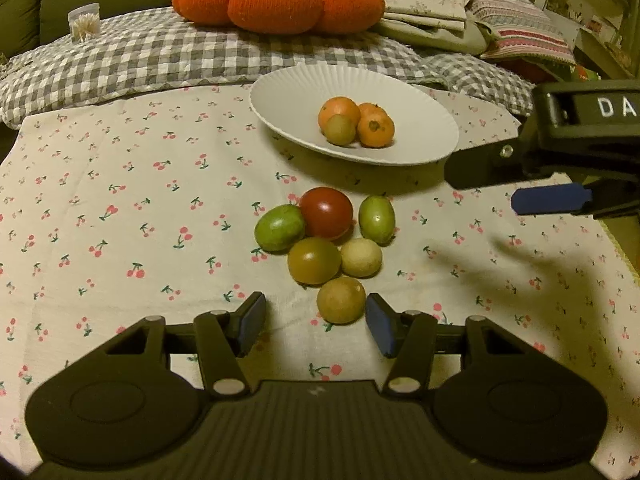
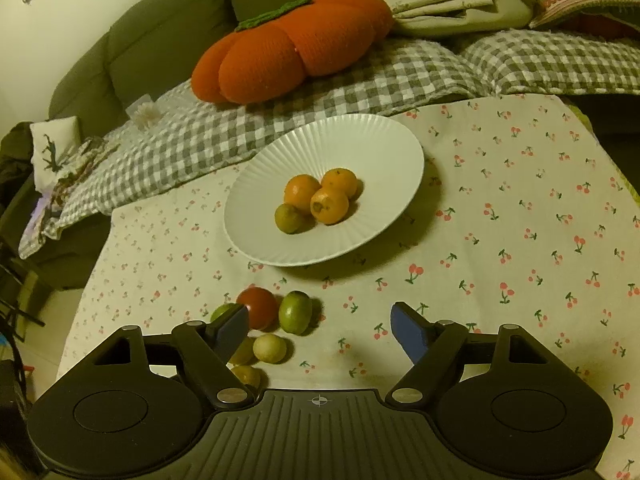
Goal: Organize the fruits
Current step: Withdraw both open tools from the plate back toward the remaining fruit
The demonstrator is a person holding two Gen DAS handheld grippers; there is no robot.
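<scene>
A white ribbed plate (image 1: 280, 92) sits in the upper centre of the left wrist view on a cherry-print cloth (image 1: 120, 208), holding three orange fruits (image 1: 375, 127) and one small olive-green fruit (image 1: 339, 129) bunched together right of its middle. Below the plate, at centre frame, six more fruits lie loose on the cloth in a tight cluster: a red tomato (image 1: 326, 213) at the top, a green fruit (image 1: 280, 227) touching its left side, another green fruit (image 1: 376, 219) just to its right, a brownish-green tomato (image 1: 314, 260) and a pale yellow fruit (image 1: 361, 257) beneath them, and a tan round fruit (image 1: 341, 299) lowest of all. The left gripper (image 1: 315, 322) at the bottom of the frame stands released, its blue pads either side of the tan fruit without pressing it; the right-hand pad is just beside the fruit, the left-hand one apart. The right gripper (image 2: 320, 330) fills the bottom of the right wrist view, its jaws spread wide over bare cloth with nothing between them, the loose fruits lying at its left finger (image 2: 232, 330). In the left wrist view it juts in from the right edge. Behind the cloth, across the top of both views, lie a grey checked blanket (image 1: 140, 60), an orange knitted pumpkin cushion (image 1: 280, 0) and folded linens (image 1: 432, 4).
</scene>
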